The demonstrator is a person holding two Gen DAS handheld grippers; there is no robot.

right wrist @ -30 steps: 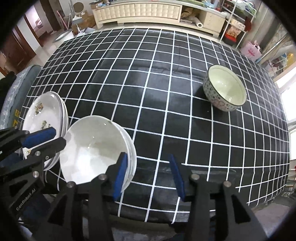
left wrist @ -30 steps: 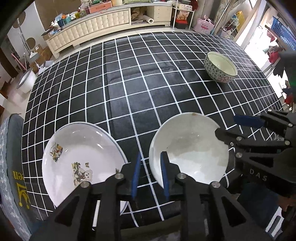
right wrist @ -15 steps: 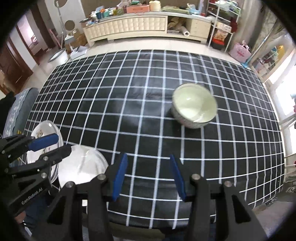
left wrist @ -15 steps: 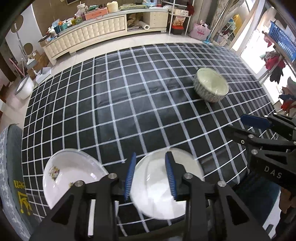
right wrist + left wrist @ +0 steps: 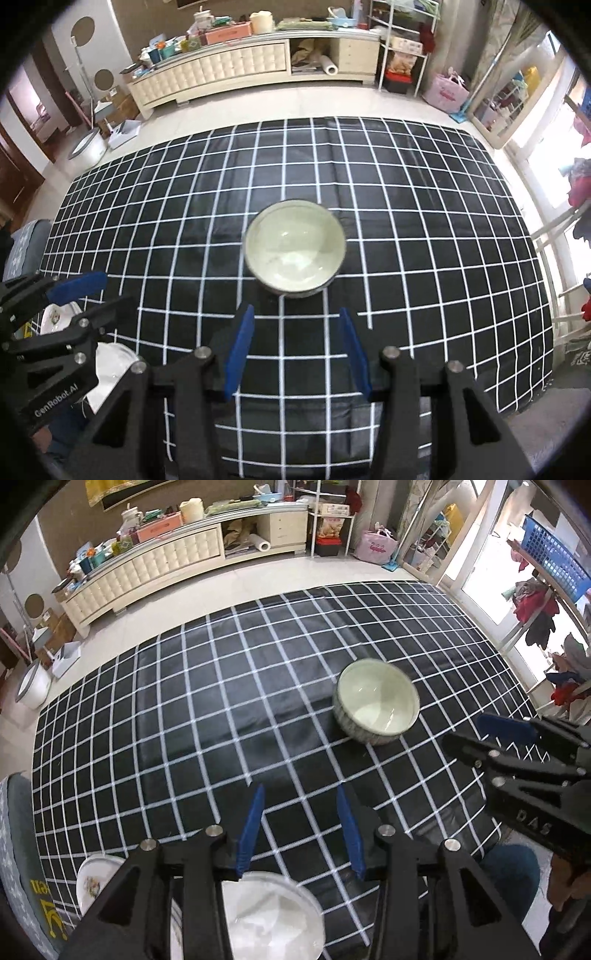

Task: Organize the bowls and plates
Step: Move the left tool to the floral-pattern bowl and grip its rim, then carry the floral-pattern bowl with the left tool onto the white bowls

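A: Where does the patterned bowl [image 5: 295,250] sit for you?
B: Upright on the desk's black checked cloth [image 5: 424,229], right of the middle in your left view and dead ahead of your right gripper [image 5: 297,352], just beyond its blue fingertips. It looks empty, though the picture is blurred.
A: And my grippers?
B: Your right gripper stands moderately wide with only cloth between its fingers. Your left gripper [image 5: 301,830] has just been opening; its jaws are now parted, not wide, with nothing between them either.
A: What lies close by?
B: The white plate [image 5: 273,915] rests at the near edge, under and behind your left gripper's frame. The printed plate [image 5: 94,880] lies just left of it, at the near left corner. Both are well apart from the bowl.
A: Anything in the way?
B: Nothing stands on the cloth between either gripper and the bowl. Your two grippers are side by side, near each other.
A: Room to move?
B: Bare cloth runs left of the bowl and beyond it to the far edge. A grey cushion [image 5: 16,849] borders the near left corner, and the cloth drops off at the right edge.
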